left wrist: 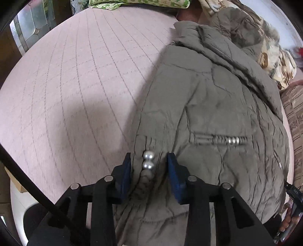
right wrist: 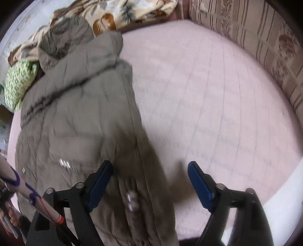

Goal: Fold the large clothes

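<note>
- Two views cover one grey-brown padded jacket (left wrist: pixel 214 106), which lies spread on a pink quilted bed cover (left wrist: pixel 75 75) with its collar toward the far pillows
- Left wrist view: the left gripper (left wrist: pixel 149 170) stands over the jacket's near left hem edge, jaws apart with a narrow gap, straddling a gathered tab with two silver snap studs (left wrist: pixel 148 160); the pads do not appear to press the fabric
- Left wrist view only: a zipped pocket (left wrist: pixel 223 140) with metal teeth, and a green patterned pillow (left wrist: pixel 136 3) at the head of the bed
- Right wrist view: the right gripper (right wrist: pixel 149 181) hovers with jaws wide apart over the jacket's near right edge; one pad is above the fabric, the other above bare cover; nothing is clamped
- Right wrist view only: a striped cushion (right wrist: pixel 246 32) bordering the far side of the bed
- Handling judgement: the jacket is bulky, soft and springy, with a likely slick shell; it will resist creasing and tend to unfold
- Recommended hold: pinch the hem corners through the full thickness, clear of the studs, so the pads seat on fabric
</note>
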A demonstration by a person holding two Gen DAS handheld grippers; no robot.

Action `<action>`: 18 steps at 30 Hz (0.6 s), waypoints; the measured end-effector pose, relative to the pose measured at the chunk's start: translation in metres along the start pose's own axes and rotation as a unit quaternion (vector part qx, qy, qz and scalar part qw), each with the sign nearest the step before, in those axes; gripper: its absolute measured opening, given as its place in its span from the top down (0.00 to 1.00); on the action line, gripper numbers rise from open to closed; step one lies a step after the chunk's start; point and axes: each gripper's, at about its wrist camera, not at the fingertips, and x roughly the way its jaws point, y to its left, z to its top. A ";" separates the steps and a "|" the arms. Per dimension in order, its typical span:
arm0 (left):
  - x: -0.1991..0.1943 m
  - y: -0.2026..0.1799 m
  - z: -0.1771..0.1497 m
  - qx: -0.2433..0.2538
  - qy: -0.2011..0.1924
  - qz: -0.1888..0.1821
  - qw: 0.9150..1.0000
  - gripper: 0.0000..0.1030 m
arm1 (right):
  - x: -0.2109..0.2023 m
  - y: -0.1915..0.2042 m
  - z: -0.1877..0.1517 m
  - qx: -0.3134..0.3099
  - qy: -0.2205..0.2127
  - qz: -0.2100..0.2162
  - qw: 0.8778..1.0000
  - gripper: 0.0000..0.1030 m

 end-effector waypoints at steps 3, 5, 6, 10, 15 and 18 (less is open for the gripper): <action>-0.007 -0.004 -0.011 0.007 -0.006 0.009 1.000 0.67 | 0.008 0.001 -0.014 -0.005 0.025 -0.019 1.000 0.48; -0.014 -0.005 -0.016 0.018 -0.016 0.022 0.999 0.67 | 0.005 0.003 -0.014 -0.008 0.023 -0.040 0.999 0.48; -0.020 -0.001 -0.019 0.020 -0.020 0.025 0.999 0.66 | 0.005 0.004 -0.013 -0.012 0.025 -0.049 0.998 0.48; -0.056 0.002 -0.028 0.033 -0.056 0.035 0.997 0.63 | -0.004 0.009 -0.009 -0.020 0.023 -0.058 0.998 0.47; -0.097 -0.020 -0.022 0.067 -0.122 0.049 0.989 0.50 | -0.052 0.019 -0.016 -0.017 -0.016 -0.026 0.999 0.42; -0.102 -0.042 -0.009 0.078 -0.134 0.028 0.988 0.43 | -0.077 0.043 -0.010 -0.039 -0.037 -0.004 0.999 0.38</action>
